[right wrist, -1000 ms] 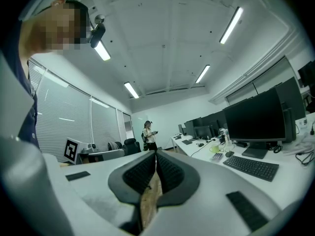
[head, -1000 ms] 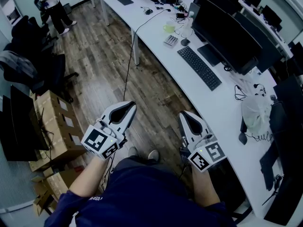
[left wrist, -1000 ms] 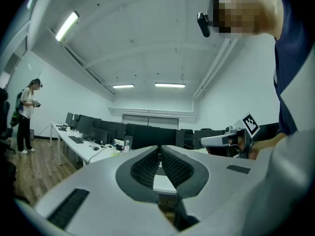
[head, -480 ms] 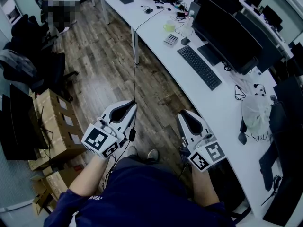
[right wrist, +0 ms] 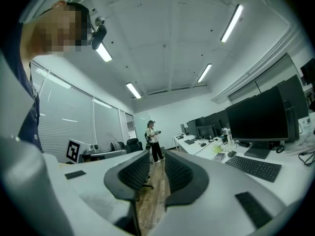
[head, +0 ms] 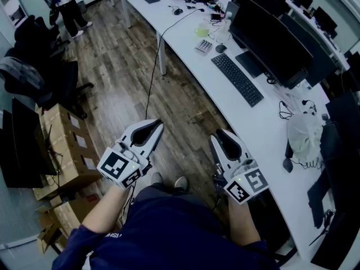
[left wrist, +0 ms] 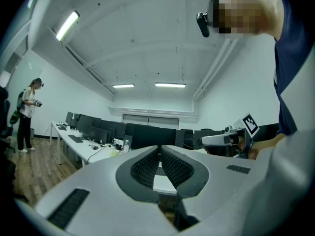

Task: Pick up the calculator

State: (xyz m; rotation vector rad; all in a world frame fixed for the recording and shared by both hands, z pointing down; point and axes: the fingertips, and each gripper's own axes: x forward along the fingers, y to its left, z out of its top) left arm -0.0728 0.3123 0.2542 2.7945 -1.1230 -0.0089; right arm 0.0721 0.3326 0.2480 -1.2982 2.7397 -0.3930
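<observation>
Calculator (head: 203,47) on desk (head: 185,44), back from edge (keyboard (head: 237,80) near); floor (head: 118,89) alongside open.

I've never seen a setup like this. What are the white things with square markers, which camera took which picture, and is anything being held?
There is no robot: a person holds a hand-operated claw in each hand. The steep downward picture comes from a camera on the person's head. It shows the left claw and right claw over the wooden floor, beside a long white desk. The other two pictures come from cameras riding on each claw, looking along its jaws. On the desk are the calculator, a black keyboard and a monitor. The left claw's jaws are together. The right claw's have just been opening and stand apart. Neither holds anything, and the calculator lies well ahead, untouched.
</observation>
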